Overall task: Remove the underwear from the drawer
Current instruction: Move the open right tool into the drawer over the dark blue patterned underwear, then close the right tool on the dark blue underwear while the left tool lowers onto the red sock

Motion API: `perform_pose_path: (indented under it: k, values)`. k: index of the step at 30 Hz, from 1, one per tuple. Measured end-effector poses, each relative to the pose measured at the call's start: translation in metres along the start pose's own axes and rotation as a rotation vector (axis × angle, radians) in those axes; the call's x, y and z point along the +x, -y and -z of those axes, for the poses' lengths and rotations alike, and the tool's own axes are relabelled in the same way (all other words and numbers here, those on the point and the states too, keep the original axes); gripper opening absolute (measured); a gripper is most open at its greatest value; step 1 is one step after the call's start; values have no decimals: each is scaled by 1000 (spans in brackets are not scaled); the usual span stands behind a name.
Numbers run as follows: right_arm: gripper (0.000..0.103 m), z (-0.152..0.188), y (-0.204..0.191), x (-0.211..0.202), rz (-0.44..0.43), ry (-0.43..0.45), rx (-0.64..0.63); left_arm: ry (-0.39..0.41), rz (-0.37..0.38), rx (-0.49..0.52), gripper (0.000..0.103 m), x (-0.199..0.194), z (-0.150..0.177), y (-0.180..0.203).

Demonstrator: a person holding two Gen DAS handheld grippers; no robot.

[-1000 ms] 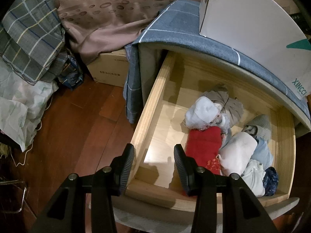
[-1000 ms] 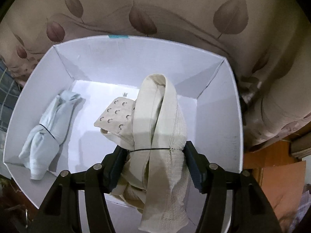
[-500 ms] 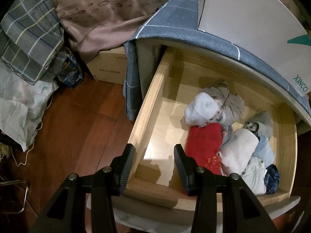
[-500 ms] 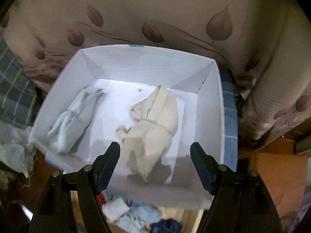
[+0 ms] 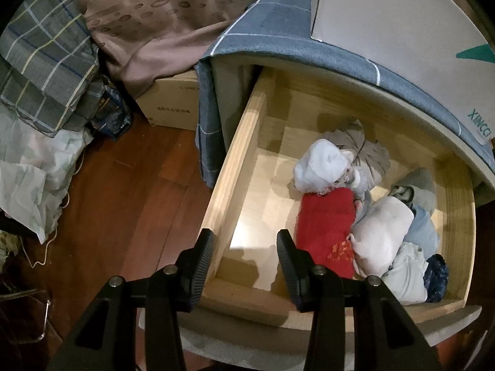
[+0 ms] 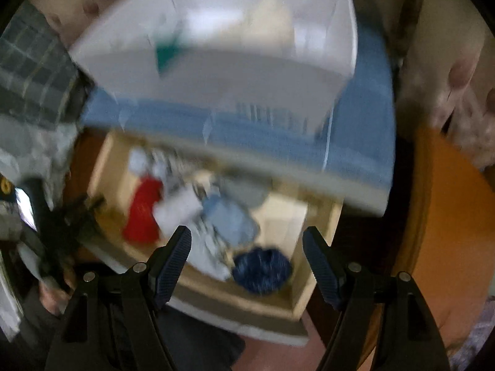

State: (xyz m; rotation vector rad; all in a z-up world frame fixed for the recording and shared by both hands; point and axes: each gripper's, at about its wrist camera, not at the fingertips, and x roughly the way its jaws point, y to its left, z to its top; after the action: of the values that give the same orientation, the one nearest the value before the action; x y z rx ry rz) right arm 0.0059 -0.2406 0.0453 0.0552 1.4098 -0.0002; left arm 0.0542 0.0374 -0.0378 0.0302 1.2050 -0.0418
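The wooden drawer [image 5: 238,167] stands pulled out, with several rolled underwear bundles in its right half: a red one [image 5: 324,225], a white one [image 5: 321,167], a pale pink one [image 5: 383,232], a dark blue one [image 5: 436,273]. My left gripper [image 5: 246,249] hovers open and empty over the drawer's front left corner. In the blurred right wrist view my right gripper [image 6: 247,244] hangs open and empty above the drawer [image 6: 318,244], over the dark blue bundle [image 6: 263,270] and a light blue one [image 6: 232,222]. The white box [image 6: 235,68] on the cabinet top holds a cream garment [image 6: 272,21].
A blue-grey cloth [image 5: 278,31] covers the cabinet top under the white box [image 5: 402,24]. A cardboard carton [image 5: 170,105], plaid bedding [image 5: 43,61] and crumpled plastic [image 5: 27,179] crowd the wooden floor [image 5: 123,204] on the left. My other gripper shows dark at the drawer's left [image 6: 62,216].
My right gripper let go of the cream garment in the white box, opened wider, and swung away from the box to above the drawer. The left gripper stayed put.
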Motion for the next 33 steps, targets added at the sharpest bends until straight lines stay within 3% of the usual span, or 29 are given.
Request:
perform_pose_path:
  k: [7,13,25,33]
  values:
    - [70,32,4,77,7,-203,-14,-21,17,1,43,4,-1,0]
    - [70,44,3,125,44,-328,-81,-32,26,14,43,7,-1,3]
    - [72,54,1,179,67,-446,-174,-41,24,10,43,10,-1,5]
    - [76,54,-3,182,58,-444,-188,-59,25,3,43,12,-1,6]
